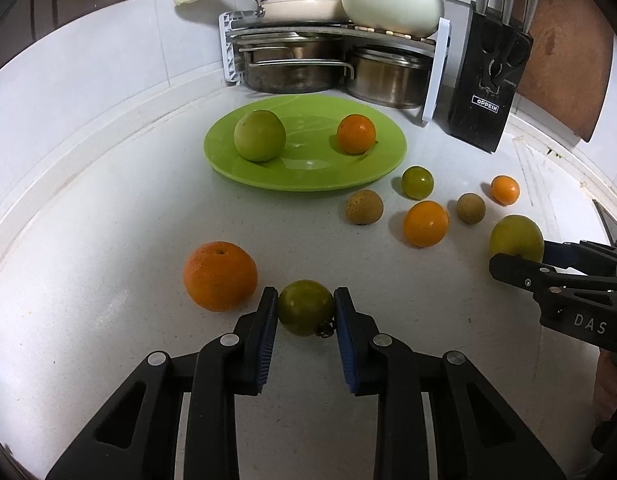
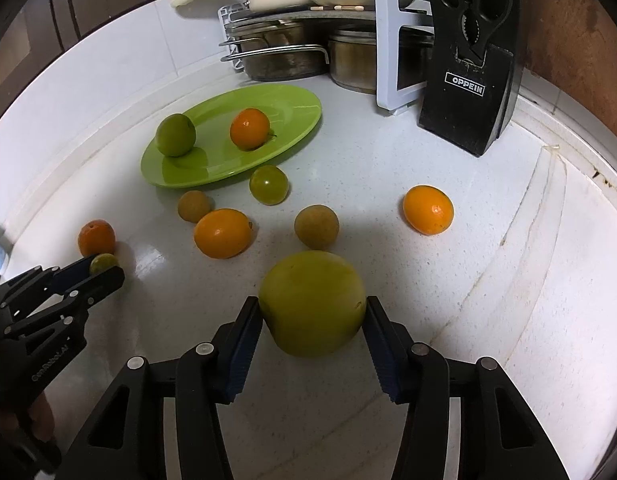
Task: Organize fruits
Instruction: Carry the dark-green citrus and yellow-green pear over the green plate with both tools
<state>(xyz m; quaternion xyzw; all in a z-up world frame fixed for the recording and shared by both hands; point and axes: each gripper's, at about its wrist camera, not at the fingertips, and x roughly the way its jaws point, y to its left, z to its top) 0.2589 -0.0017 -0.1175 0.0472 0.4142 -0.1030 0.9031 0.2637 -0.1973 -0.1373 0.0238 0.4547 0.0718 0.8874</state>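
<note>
At the back of the white counter, a pot rack loaded with steel pots and cream pans is seen, with a black knife block just to its right. Before the rack a green plate is set, on which a green apple and a small orange lie well apart. Beside the plate's rim, loose fruit is scattered: a dark green fruit, two brown round fruits, a mandarin and a smaller orange. A large orange is found just left of the left gripper, close enough to crowd its left finger. The left gripper is narrowed onto a small green tomato, which is touched by both blue pads and sits on the counter. The right gripper is closed wider around a large yellow-green apple, pressed on both sides by the pads, near the counter's front with the brown fruit just beyond it.
</note>
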